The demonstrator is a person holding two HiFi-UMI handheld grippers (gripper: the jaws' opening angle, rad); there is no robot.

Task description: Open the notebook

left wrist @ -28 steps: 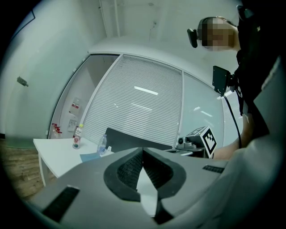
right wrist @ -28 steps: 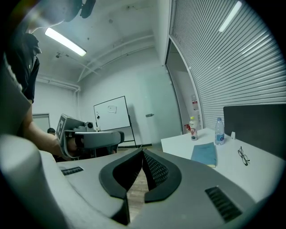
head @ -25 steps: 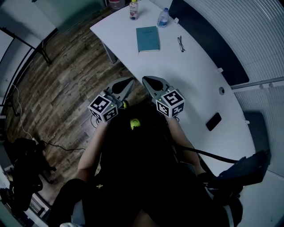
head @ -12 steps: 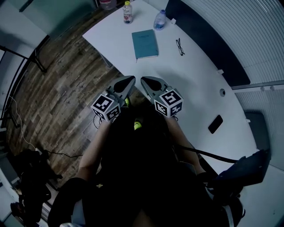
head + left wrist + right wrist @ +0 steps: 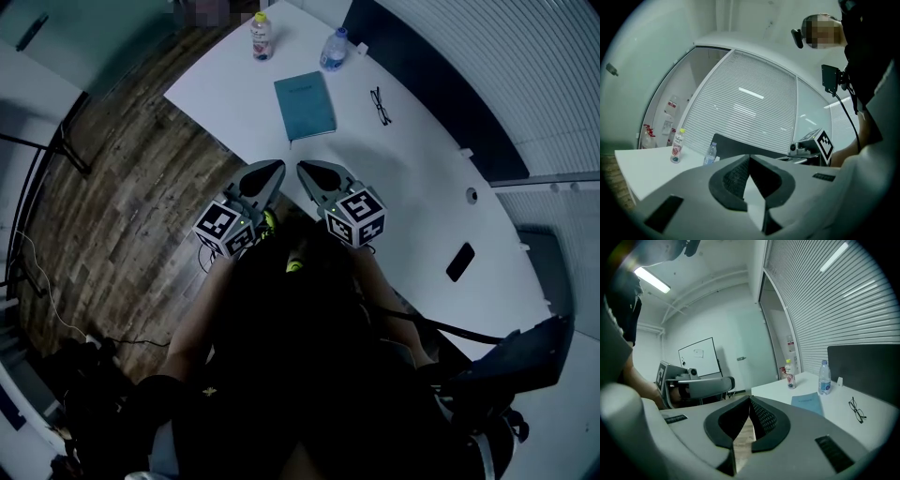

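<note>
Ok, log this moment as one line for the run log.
stage: pre-contact | notebook: closed, on table, untouched | left hand-held gripper: shut, empty | right hand-held gripper: shut, empty

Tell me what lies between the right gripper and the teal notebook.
Nothing but bare white tabletop. The head view shows the shut right gripper near the table's edge, with a clear stretch up to the closed notebook.
</note>
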